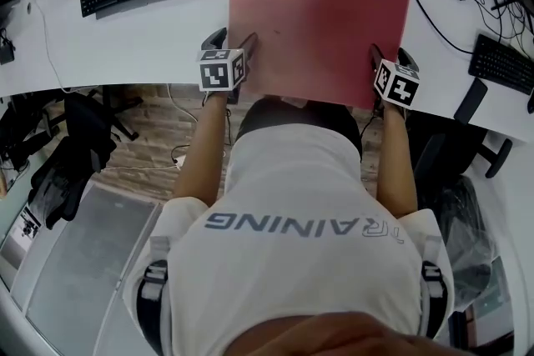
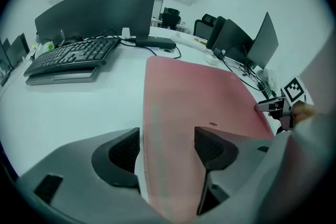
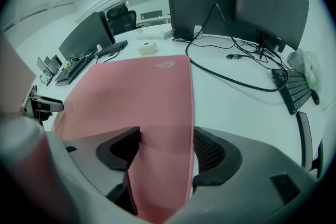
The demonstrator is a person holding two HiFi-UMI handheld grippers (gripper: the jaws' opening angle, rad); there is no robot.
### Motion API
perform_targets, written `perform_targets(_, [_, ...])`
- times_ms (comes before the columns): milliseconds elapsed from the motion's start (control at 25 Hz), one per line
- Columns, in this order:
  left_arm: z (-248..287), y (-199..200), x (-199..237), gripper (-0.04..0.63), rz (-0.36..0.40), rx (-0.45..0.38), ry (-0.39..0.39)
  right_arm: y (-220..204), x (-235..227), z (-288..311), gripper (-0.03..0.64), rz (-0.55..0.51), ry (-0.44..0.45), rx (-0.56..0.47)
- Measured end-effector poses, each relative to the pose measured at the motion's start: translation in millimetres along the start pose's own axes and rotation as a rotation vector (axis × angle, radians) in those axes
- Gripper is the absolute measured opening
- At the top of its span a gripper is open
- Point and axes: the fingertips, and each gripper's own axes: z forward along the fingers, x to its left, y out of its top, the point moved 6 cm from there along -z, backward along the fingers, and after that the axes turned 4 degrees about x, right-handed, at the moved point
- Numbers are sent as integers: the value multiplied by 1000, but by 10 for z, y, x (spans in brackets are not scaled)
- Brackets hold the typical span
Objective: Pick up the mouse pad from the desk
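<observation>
**Thin pad, spread jaws: the grip may slip**

The pad (image 1: 321, 21) looks too thin and limp to catch easily. Jaws closing across its flat face may skate over it or buckle it, and an uneven lift would let it sag and slide. It is pink and smooth, with a small logo at its far right corner, and lies flat along the table's (image 1: 179, 37) near edge. The left hand-held gripper (image 2: 167, 147) and right hand-held gripper (image 3: 165, 147) stand spread, each straddling a near corner and pinching nothing.

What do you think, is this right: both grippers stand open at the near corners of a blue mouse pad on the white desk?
Only the colour is wrong: the head view shows a red mouse pad, not a blue one. The left gripper and right gripper do stand open at its near corners on the white desk.
</observation>
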Motion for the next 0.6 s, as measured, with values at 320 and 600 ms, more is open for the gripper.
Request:
perform_targets(320, [65, 10, -54, 301, 23, 24, 81, -16, 62, -2, 294, 20, -16, -12])
perform_targets(600, [47, 14, -102, 231, 23, 39, 85, -10, 133, -10, 234, -16, -4, -12])
